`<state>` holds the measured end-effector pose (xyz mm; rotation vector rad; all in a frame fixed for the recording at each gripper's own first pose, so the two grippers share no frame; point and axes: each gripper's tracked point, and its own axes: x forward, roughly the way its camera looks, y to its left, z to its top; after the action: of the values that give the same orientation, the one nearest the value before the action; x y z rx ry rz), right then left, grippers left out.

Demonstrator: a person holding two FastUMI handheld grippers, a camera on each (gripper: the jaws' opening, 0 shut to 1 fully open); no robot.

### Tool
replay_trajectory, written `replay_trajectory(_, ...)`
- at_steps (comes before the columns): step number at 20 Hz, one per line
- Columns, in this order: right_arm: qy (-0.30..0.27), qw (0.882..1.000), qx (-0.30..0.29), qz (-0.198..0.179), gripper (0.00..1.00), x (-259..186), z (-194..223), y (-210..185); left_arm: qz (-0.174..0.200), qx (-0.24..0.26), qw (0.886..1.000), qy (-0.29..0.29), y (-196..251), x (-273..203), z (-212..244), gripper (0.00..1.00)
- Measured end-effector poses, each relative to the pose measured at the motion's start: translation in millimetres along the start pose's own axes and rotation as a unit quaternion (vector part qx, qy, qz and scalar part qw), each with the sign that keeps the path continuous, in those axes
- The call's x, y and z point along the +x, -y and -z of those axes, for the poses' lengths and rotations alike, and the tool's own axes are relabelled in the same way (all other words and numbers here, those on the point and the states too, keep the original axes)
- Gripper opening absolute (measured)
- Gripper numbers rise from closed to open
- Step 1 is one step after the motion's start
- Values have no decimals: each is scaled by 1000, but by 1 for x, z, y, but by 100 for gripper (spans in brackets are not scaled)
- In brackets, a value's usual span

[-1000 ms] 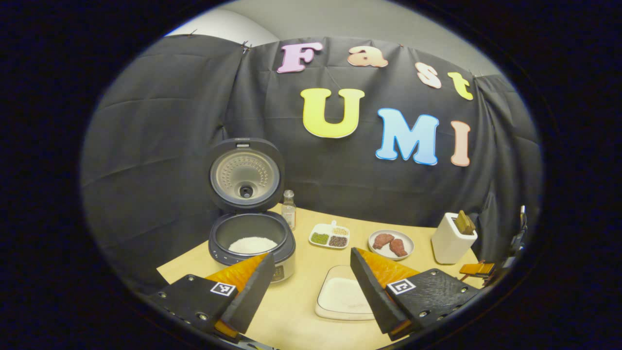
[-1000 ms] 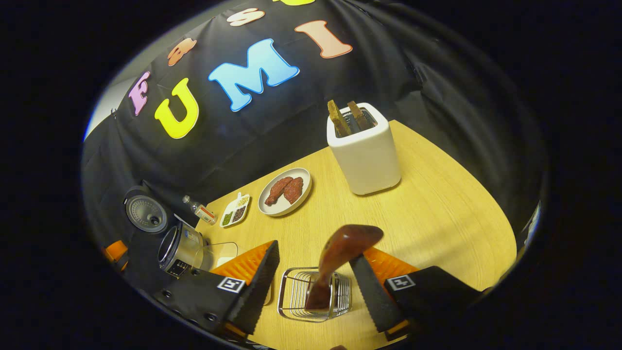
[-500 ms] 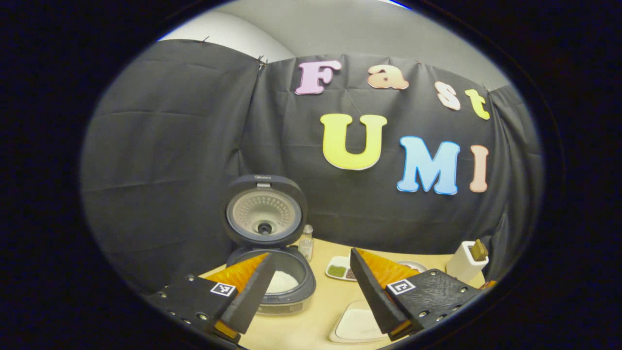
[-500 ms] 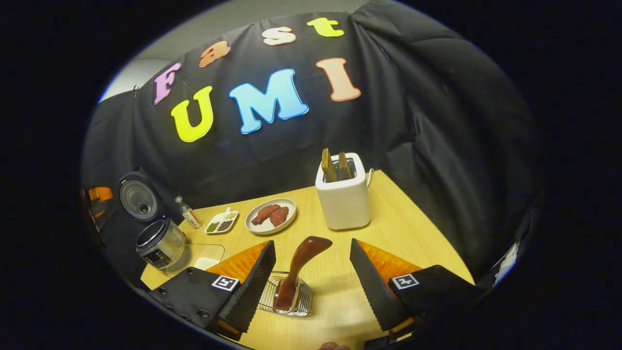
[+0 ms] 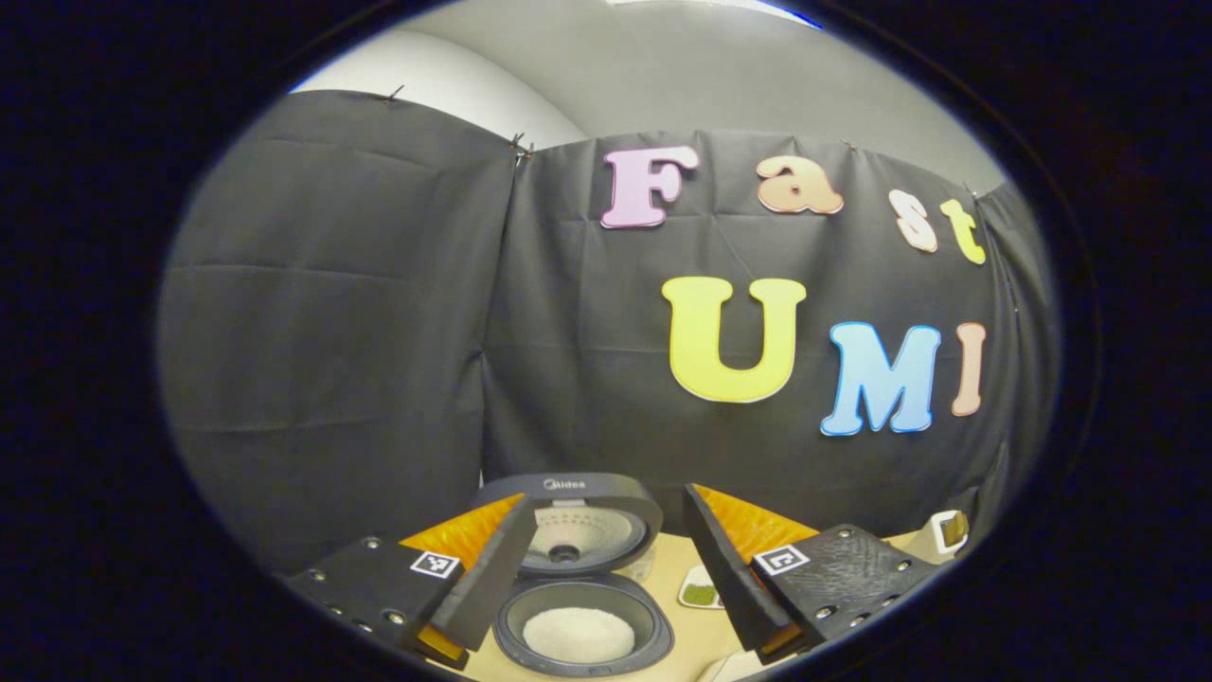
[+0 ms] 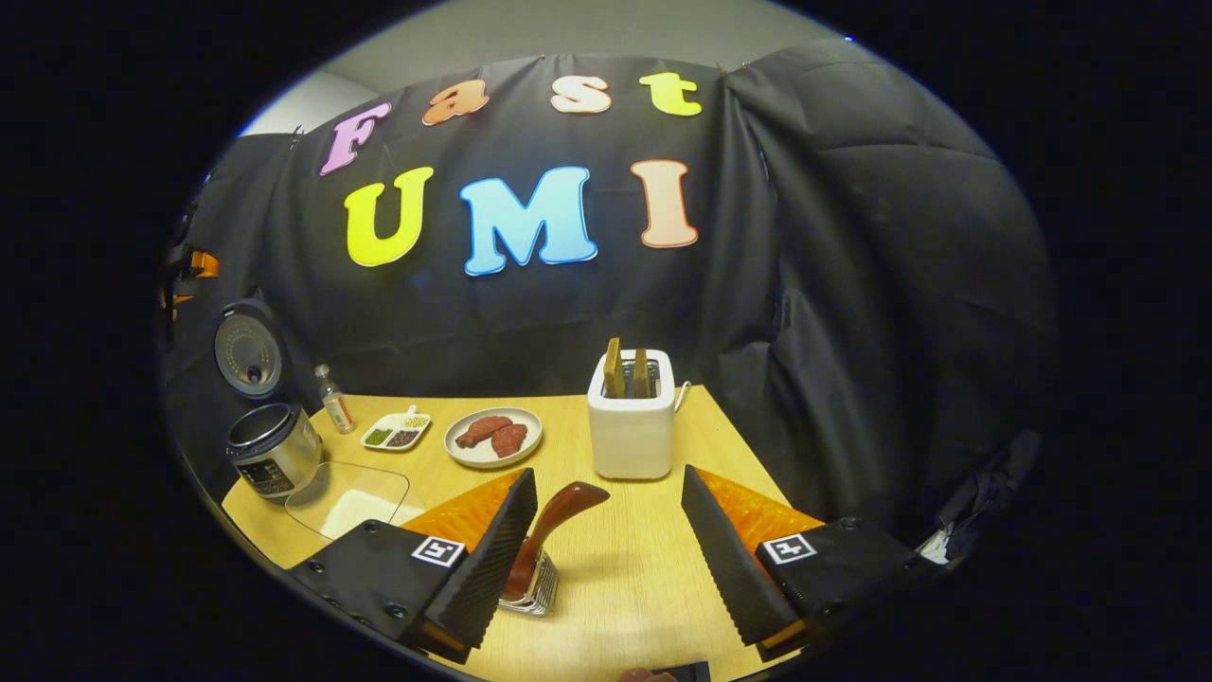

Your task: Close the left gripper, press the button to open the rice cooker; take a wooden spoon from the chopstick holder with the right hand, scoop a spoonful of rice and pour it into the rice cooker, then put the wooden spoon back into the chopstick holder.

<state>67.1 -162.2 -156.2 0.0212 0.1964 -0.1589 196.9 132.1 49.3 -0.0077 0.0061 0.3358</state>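
Two grippers are in view, each with its fingers spread wide and holding nothing. In the left gripper view, the left gripper hangs above the rice cooker, whose lid stands open and upright behind the pot; a mound of white rice lies in the pot, seen in the gap between the two fingers. A small divided dish with green grains sits just to the right of the cooker. In the right gripper view, the right gripper is above the wooden table. A wooden spoon stands tilted in the wire chopstick holder, just beside the left finger and partly hidden behind it, not touched by the right finger. Farther off stand a white toaster with two slices in it, a plate of meat, a small bottle, and a clear tray of rice near the open cooker at the far left.
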Motion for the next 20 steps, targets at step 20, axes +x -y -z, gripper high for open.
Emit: replay_trajectory(20, -8, 993, 16, 118, 98, -82, -1, -21, 30, -9, 989, -146, -39, 162, 70, 97)
